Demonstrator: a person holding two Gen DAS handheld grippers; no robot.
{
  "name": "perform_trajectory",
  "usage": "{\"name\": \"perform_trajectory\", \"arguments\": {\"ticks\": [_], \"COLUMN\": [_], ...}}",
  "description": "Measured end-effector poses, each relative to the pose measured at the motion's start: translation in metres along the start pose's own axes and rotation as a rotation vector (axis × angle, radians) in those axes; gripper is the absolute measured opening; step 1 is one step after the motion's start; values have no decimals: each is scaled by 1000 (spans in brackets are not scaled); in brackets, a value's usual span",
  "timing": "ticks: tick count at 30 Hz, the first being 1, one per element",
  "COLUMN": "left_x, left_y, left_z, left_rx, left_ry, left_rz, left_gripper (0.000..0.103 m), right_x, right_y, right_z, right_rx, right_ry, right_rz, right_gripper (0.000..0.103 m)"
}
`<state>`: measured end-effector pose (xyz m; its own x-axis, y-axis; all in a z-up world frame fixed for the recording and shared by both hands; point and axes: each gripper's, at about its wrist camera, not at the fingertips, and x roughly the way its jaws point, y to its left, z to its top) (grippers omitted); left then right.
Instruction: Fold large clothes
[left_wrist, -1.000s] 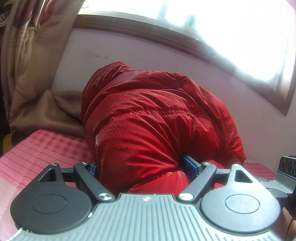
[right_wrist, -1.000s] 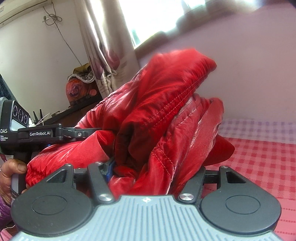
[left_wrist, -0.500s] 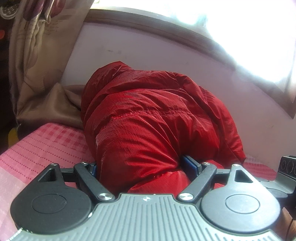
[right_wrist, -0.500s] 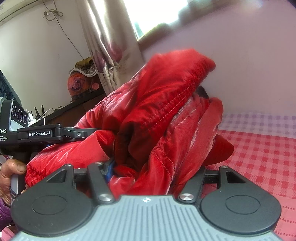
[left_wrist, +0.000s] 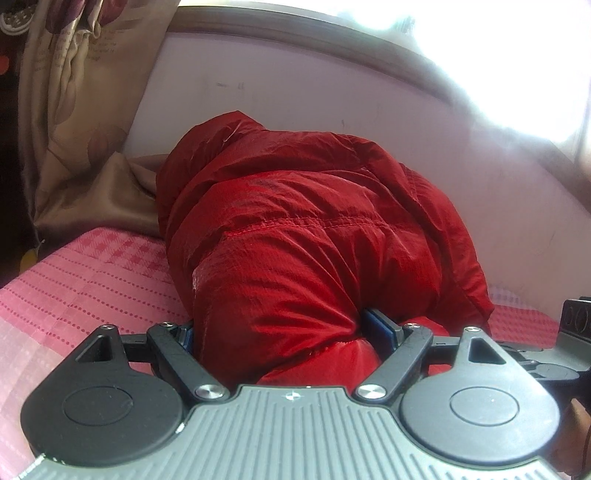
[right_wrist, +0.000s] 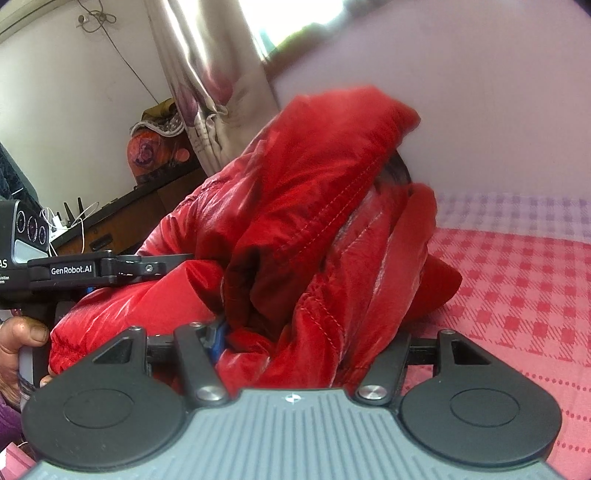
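Left wrist view first: the left gripper (left_wrist: 284, 332) has its jaws clamped on a fat wad of the red puffer jacket (left_wrist: 314, 236), which is bunched in a mound on the pink checked bedsheet (left_wrist: 85, 280), right up against the wall (left_wrist: 332, 88) under the window, with a beige curtain (left_wrist: 81, 155) just beside it.

Right wrist view: the right gripper (right_wrist: 310, 336) is clamped on thick layers of the same jacket too, hood-ish part sticking up. The left tool shows off to the side, held in a hand (right_wrist: 22, 343).

My guess is we're mid-fold, carrying a doubled bundle. Next it needs laying flat and both grips releasing together.
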<state>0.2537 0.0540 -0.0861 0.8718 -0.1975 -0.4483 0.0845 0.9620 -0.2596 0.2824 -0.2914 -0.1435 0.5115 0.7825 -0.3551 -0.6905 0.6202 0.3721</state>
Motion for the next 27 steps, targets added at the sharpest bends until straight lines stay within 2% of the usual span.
{"name": "perform_trajectory", "arguments": {"ticks": [10, 14, 19, 27], "left_x": [2, -1, -2, -4], "left_y": [-2, -8, -11, -11], "left_z": [-4, -7, -6, -8], "left_rx": [41, 99, 111, 129], "left_ry": [-28, -64, -75, -100], "left_rz": [48, 107, 119, 139], "left_gripper": [94, 102, 103, 103], "right_x": [3, 3, 3, -1], "right_y": [-1, 0, -2, 3], "right_z": [-3, -7, -10, -15], "right_rx": [-20, -37, -43, -64], "right_ry": [-4, -13, -23, -37], "right_rz": [-20, -36, -62, -110], "right_gripper": [68, 72, 80, 84]}}
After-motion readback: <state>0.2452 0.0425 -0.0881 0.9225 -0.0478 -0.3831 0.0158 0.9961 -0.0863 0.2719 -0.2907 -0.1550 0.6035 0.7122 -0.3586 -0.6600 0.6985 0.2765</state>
